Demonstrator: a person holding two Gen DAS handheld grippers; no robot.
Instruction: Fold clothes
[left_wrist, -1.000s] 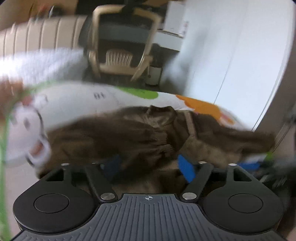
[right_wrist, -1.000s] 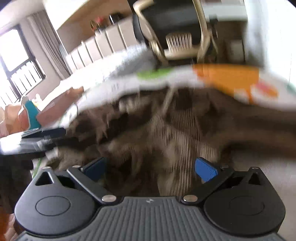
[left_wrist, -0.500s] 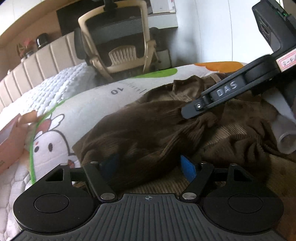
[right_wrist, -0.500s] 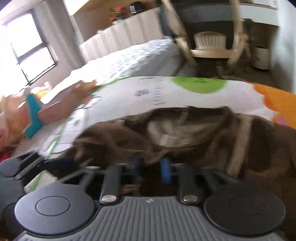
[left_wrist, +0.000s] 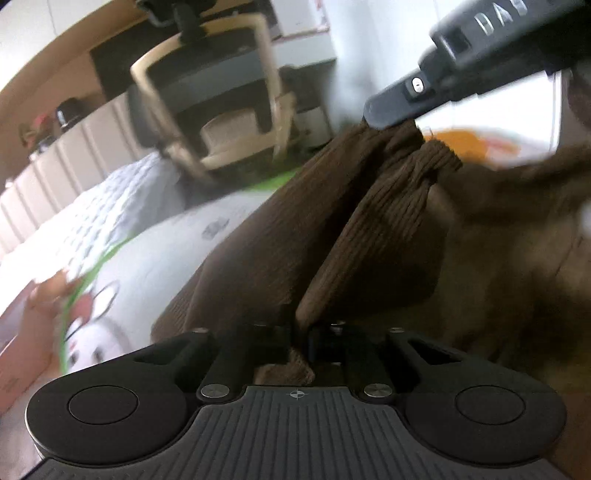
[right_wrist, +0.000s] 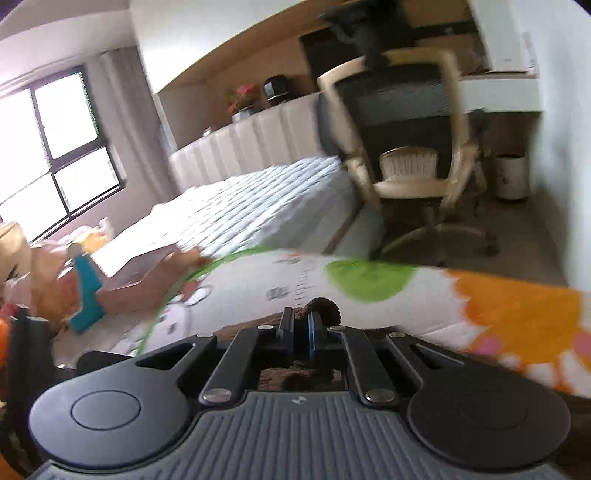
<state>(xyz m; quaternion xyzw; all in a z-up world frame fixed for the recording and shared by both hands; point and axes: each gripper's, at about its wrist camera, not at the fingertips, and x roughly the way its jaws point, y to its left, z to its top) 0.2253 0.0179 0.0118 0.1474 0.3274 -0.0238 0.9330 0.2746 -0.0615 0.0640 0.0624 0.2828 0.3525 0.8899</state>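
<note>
My left hand-held gripper (left_wrist: 301, 332) is clenched on a fold of the brown corduroy garment (left_wrist: 332, 229), its jaws having just closed with the ribbed cloth pinched between them at the bottom centre of the left wrist view. My right hand-held gripper (right_wrist: 303, 328) is clamped on another bunch of the same cloth, a small brown tuft poking up past its blue pad; in the left wrist view it enters from the upper right, and the fabric runs up to its tip in a taut ridge.

I judge the garment soft and limp, of middling weight, with a ribbed weave that should not slip easily between the pads. It will sag wherever I do not hold it, so edges and corners such as a hem or shoulder seam look to me like the best places to take hold; a pinch in mid-panel would only bunch it. The rest of it lies heaped at the right of the left wrist view, blurred.

Under it is a white play mat (right_wrist: 266, 291) printed with green and orange shapes and a cartoon rabbit. Beyond, in the upper half of both views, are a quilted white bed (right_wrist: 258, 210), a beige office chair (right_wrist: 406, 147), a small bin (right_wrist: 511, 177) and, at the left of the right wrist view, a window (right_wrist: 55, 147).
</note>
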